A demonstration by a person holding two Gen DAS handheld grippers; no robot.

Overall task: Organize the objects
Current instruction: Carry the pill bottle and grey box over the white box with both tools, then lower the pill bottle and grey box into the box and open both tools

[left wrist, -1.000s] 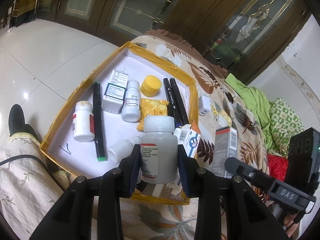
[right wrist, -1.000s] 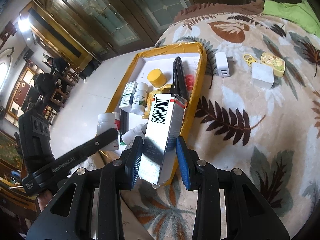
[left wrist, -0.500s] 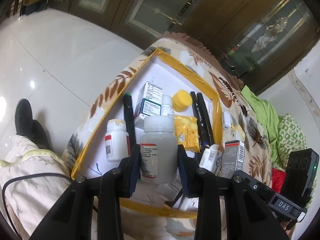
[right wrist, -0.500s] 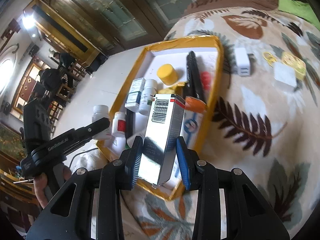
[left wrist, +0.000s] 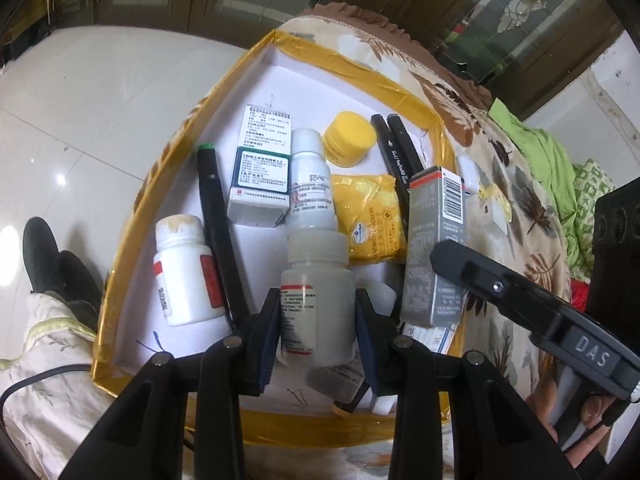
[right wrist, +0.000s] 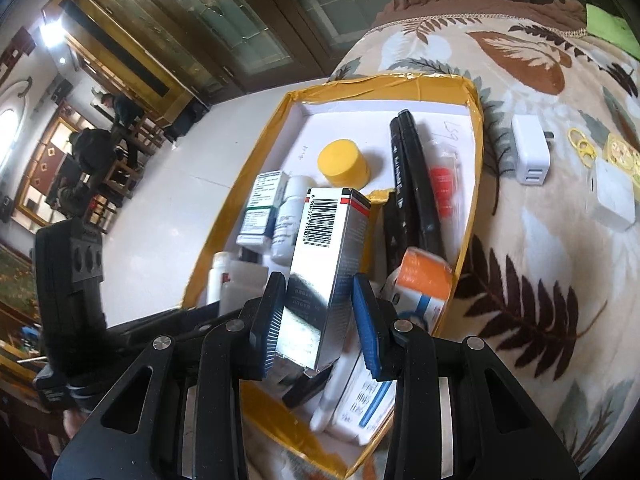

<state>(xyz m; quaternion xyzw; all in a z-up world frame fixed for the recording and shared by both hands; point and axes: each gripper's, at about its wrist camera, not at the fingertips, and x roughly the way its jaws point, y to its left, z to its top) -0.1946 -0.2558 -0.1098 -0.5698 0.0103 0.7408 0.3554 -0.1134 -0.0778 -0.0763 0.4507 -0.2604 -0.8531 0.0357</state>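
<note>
Left hand-held gripper clamped a white bottle over the tray; right hand-held gripper squeezed a silver box there too, hiding stuff underneath, label print unreadable.

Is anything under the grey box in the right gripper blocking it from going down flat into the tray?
Yes. Below the grey box lie an orange-topped carton and a small white bottle, crowding that corner of the tray.
</note>
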